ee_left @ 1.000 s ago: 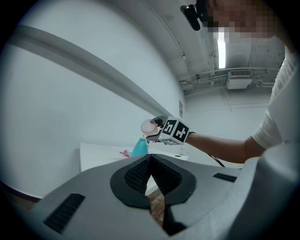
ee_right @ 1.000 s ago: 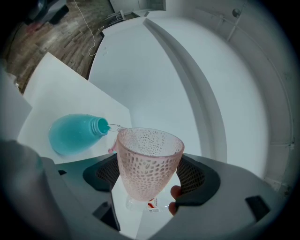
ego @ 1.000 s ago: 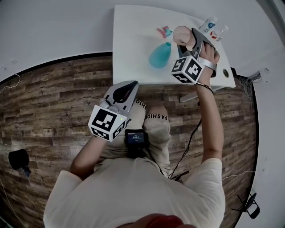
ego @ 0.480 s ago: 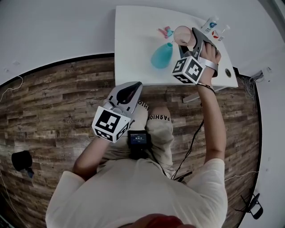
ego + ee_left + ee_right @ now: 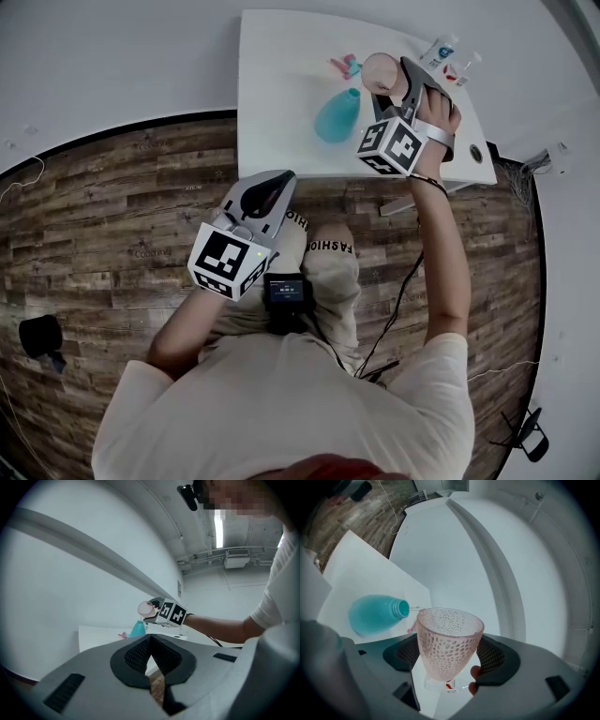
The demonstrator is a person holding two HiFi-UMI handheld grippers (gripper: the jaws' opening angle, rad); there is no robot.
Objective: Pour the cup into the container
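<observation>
Clamped in the right gripper point(image 5: 392, 94), the pink cup point(image 5: 449, 641) tips just beside the teal container's point(image 5: 336, 116) mouth, so pouring looks barely begun, while the left gripper point(image 5: 151, 645), closed on nothing, hangs well away from that container.

A white table point(image 5: 281, 112) stands on the wood-plank floor point(image 5: 112, 216). A teal container point(image 5: 337, 116) stands upright near the table's middle, with a small pink item point(image 5: 345, 66) just beyond it. Two small bottles point(image 5: 441, 49) lie at the far right corner.
</observation>
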